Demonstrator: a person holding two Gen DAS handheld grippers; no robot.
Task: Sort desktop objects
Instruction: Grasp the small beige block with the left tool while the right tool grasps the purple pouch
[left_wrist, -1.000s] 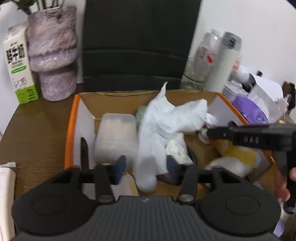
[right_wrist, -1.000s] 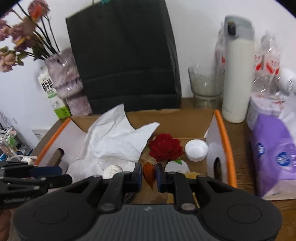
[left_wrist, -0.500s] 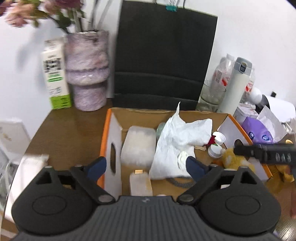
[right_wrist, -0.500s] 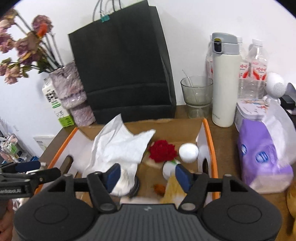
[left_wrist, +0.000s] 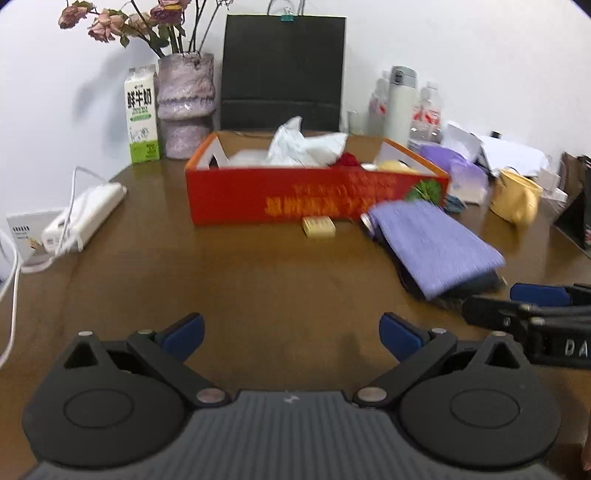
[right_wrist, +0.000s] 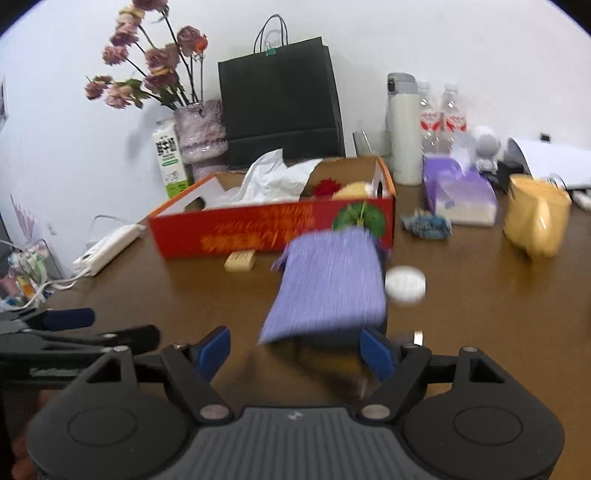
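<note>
A red cardboard box (left_wrist: 280, 195) (right_wrist: 258, 232) stands mid-table holding white crumpled paper (left_wrist: 303, 147), a red rose (right_wrist: 325, 187) and a yellow plush. In front of it lie a small yellow block (left_wrist: 318, 226) (right_wrist: 241, 260), a purple cloth (left_wrist: 432, 243) (right_wrist: 332, 284) over a dark object, and a white lid (right_wrist: 405, 284). My left gripper (left_wrist: 291, 334) is open and empty over bare table, well short of the box. My right gripper (right_wrist: 299, 350) is open and empty, just short of the purple cloth's near edge.
A black paper bag (left_wrist: 282, 70), flower vase (left_wrist: 184, 107) and milk carton (left_wrist: 142, 114) stand behind the box. A white power strip (left_wrist: 85, 218) lies left. Thermos (right_wrist: 404, 129), bottles, purple tissue pack (right_wrist: 458, 195) and yellow mug (right_wrist: 535, 221) crowd the right.
Both grippers opened and pulled back and down from over the box to low above the table's near side. The paper and the other items stayed in the box.
</note>
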